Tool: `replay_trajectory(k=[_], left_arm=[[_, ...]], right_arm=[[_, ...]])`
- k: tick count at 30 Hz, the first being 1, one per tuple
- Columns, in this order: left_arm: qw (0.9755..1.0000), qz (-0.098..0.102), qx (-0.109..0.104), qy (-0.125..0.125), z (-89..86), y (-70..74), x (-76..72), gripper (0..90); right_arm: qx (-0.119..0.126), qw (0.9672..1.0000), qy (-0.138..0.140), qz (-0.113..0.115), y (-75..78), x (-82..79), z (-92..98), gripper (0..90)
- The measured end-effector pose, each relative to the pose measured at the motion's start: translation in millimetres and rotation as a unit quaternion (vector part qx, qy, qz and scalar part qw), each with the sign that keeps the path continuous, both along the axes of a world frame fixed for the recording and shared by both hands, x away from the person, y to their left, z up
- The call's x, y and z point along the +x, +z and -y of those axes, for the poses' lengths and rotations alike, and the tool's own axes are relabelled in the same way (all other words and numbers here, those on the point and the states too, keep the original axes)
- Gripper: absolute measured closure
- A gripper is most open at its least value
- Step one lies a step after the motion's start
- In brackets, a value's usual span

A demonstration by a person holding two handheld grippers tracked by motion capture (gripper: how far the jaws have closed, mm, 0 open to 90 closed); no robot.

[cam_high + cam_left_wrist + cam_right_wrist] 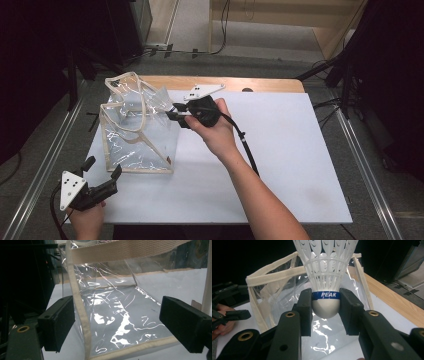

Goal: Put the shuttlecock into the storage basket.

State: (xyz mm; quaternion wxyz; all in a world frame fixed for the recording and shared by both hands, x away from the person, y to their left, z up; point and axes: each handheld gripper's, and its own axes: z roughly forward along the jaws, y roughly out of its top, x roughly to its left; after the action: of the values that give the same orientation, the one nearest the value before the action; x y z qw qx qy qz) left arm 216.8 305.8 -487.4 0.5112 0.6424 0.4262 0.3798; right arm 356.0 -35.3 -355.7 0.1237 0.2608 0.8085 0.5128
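The left hand-held gripper (102, 175) waits spread near the clear bag (137, 132) on the white surface (280, 165). The right hand-held gripper (325, 307) pinches 1 shuttlecock (325, 277) by its firm cork at the bag's mouth; the feathers look light and fragile.

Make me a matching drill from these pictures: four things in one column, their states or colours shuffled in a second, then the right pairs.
Things:
1. left tongs
2. right tongs
3. shuttlecock
4. clear bag

States or colours:
A. white, with a blue band reading PEAK
B. open, holding nothing, near the bag's lower corner
C. see-through, with beige trim and straps, standing on the white sheet
D. shut on the shuttlecock's rounded base

Pairs: 1-B, 2-D, 3-A, 4-C
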Motion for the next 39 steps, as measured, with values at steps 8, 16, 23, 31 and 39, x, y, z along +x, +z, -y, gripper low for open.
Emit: replay_trajectory(k=[8,16,23,31,39], left_arm=[[1.0000,0.000,0.000,0.001,0.0,0.0,0.3,13.7],[1.0000,0.000,0.000,0.001,0.0,0.0,0.2,13.7],[1.0000,0.001,-0.001,0.000,-0.1,0.0,0.2,13.7],[1.0000,0.002,-0.002,0.000,-0.1,-0.1,0.3,13.7],[1.0000,0.002,-0.003,0.000,-0.2,0.0,0.4,13.7]], right_arm=[[0.006,0.9999,0.008,0.004,6.8,-1.8,-6.5,62.3],[0.011,0.9997,0.015,0.014,14.5,-5.5,-14.9,62.3],[0.015,0.9996,0.021,0.015,17.4,-5.6,-21.8,62.3],[0.023,0.9993,0.026,0.015,22.2,-6.2,-26.5,62.3],[0.027,0.9990,0.034,0.015,26.4,-7.5,-34.1,62.3]])
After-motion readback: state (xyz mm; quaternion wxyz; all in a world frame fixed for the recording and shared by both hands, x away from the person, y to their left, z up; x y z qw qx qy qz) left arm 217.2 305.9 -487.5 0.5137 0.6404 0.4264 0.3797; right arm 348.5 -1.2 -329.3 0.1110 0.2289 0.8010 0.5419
